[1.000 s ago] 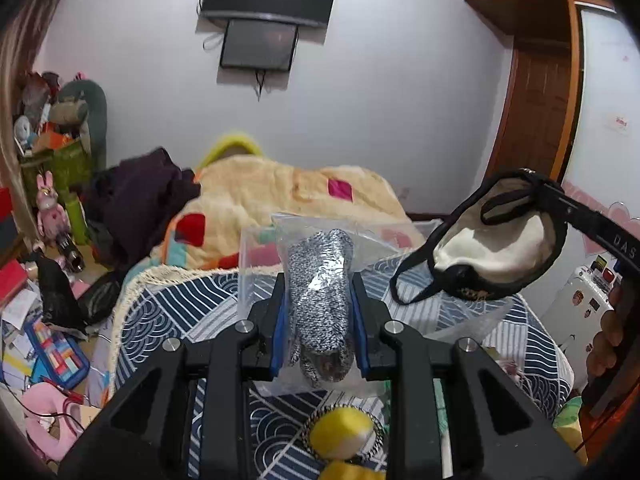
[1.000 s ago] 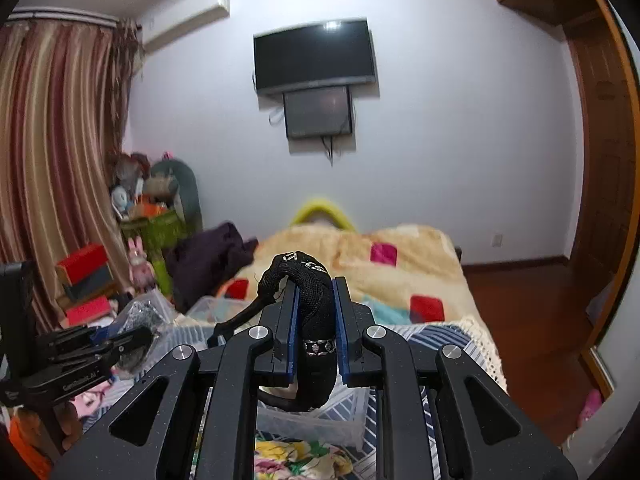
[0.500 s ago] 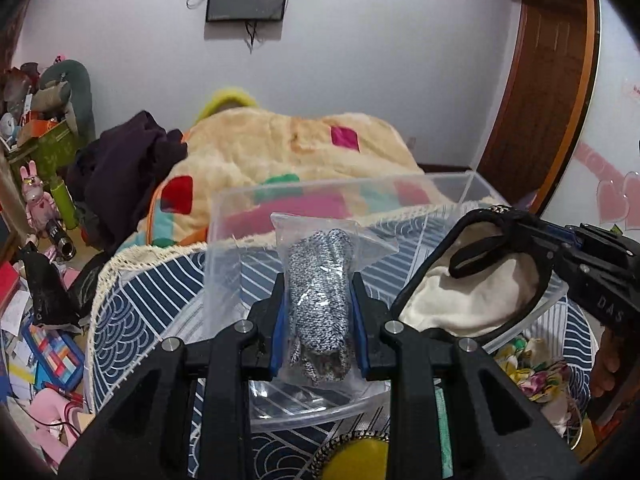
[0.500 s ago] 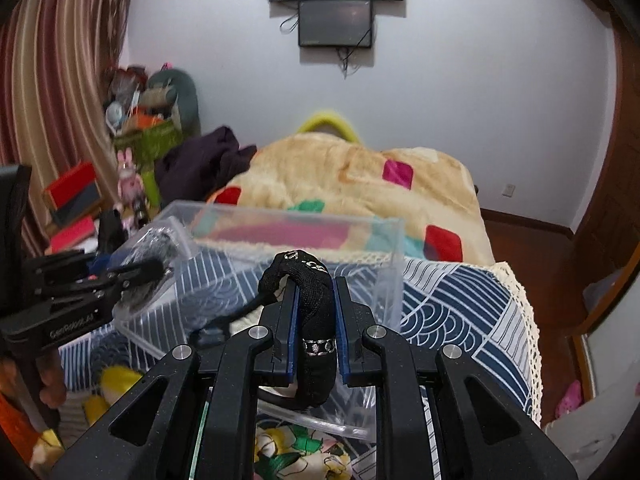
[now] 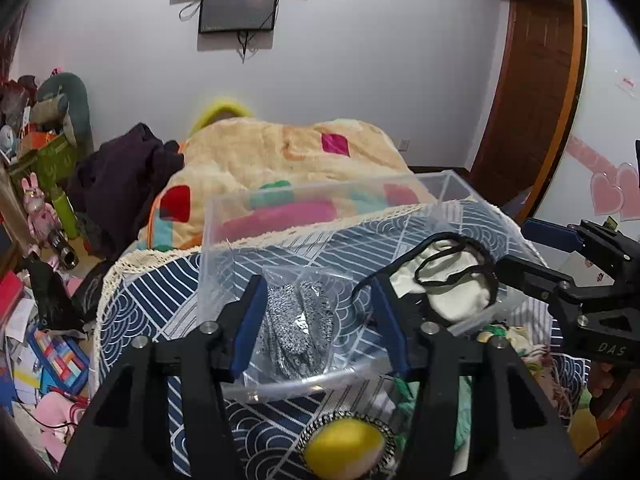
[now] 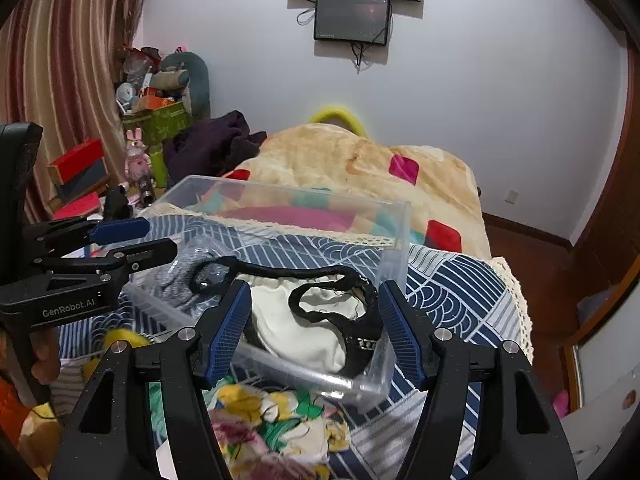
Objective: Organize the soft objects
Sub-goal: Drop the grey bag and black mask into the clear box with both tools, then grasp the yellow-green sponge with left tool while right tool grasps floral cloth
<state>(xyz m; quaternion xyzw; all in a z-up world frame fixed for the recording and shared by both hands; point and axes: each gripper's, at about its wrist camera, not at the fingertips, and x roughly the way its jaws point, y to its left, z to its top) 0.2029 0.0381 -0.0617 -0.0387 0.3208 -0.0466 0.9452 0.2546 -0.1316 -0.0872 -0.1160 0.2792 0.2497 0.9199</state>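
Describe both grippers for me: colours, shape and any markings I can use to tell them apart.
Both are matte black two-finger tools with blue ribbed pads and silver screw heads. The left gripper carries white "GenRobot.AI" lettering on its side, readable in the right wrist view. The right gripper shows white "DAS" lettering in the left wrist view. No cables or sleeves are visible.

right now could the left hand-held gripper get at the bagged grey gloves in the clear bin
Probably yes. The left hand-held gripper is open right above the bagged grey gloves, the clear bin has no lid, and nothing lies over the bag.
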